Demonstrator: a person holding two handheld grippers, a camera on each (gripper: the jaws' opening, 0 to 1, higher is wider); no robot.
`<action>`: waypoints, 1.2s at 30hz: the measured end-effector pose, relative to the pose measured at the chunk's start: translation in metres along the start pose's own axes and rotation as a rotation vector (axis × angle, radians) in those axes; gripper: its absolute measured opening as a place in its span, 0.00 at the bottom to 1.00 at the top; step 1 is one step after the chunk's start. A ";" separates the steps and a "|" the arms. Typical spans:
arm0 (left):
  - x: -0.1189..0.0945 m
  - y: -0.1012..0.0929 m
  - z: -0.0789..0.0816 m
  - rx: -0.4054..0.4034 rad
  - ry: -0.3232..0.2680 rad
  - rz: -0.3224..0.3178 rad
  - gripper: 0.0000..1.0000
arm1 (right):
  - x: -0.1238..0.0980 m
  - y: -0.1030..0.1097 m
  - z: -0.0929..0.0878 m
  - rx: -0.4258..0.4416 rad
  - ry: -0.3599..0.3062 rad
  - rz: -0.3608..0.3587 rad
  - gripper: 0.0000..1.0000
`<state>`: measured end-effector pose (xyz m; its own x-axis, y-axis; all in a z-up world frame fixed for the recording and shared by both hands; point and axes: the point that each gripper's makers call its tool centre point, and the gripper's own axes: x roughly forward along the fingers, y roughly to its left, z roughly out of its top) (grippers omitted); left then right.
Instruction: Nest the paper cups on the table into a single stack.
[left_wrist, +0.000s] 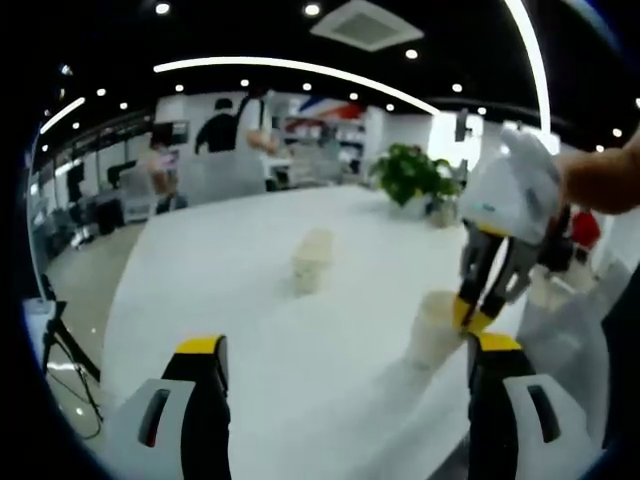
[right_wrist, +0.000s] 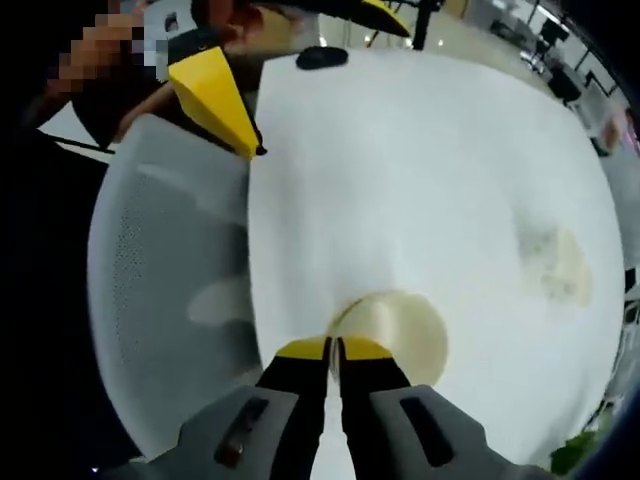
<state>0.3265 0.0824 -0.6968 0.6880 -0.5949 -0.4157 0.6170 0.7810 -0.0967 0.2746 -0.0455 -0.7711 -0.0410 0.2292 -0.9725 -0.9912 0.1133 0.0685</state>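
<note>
Jaws first: in the left gripper view we see the left gripper (left_wrist: 345, 370) with its two yellow-tipped grey jaws spread wide apart at the bottom, nothing between them. Just beyond its right jaw stands the near cream paper cup (left_wrist: 435, 328) on the white table (left_wrist: 250, 300), and the right gripper (left_wrist: 478, 312), white-bodied with yellow tips, comes down from the upper right and pinches that cup's rim. In the right gripper view we look down along the right gripper (right_wrist: 332, 348): its yellow tips are pressed nearly together on the rim of the near cream paper cup (right_wrist: 395, 335), whose open mouth faces up. A grey mesh chair back (right_wrist: 165, 290) sits beside the table edge there. Farther out, well apart from the held cup, a second cream paper cup (left_wrist: 311, 262) stands alone near the table's middle; we find it blurred in the right gripper view (right_wrist: 565, 265). Beyond it a green potted plant (left_wrist: 412, 177) rests at the far edge, and a person in dark clothes (left_wrist: 222, 130) stands in the background
</note>
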 end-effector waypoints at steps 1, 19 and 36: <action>0.000 0.000 0.000 0.000 -0.001 0.000 0.98 | -0.002 0.000 0.000 0.012 -0.016 0.006 0.03; 0.005 0.012 0.008 -0.028 -0.049 0.014 0.98 | -0.085 -0.043 -0.011 0.241 -0.502 -0.127 0.41; 0.005 0.017 -0.012 -0.047 -0.049 0.050 0.98 | -0.112 -0.090 -0.094 0.544 -0.944 -0.543 0.68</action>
<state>0.3359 0.0954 -0.7114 0.7357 -0.5629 -0.3767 0.5637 0.8172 -0.1202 0.3570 -0.1717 -0.6896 0.6951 0.6135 -0.3748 -0.6595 0.7517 0.0073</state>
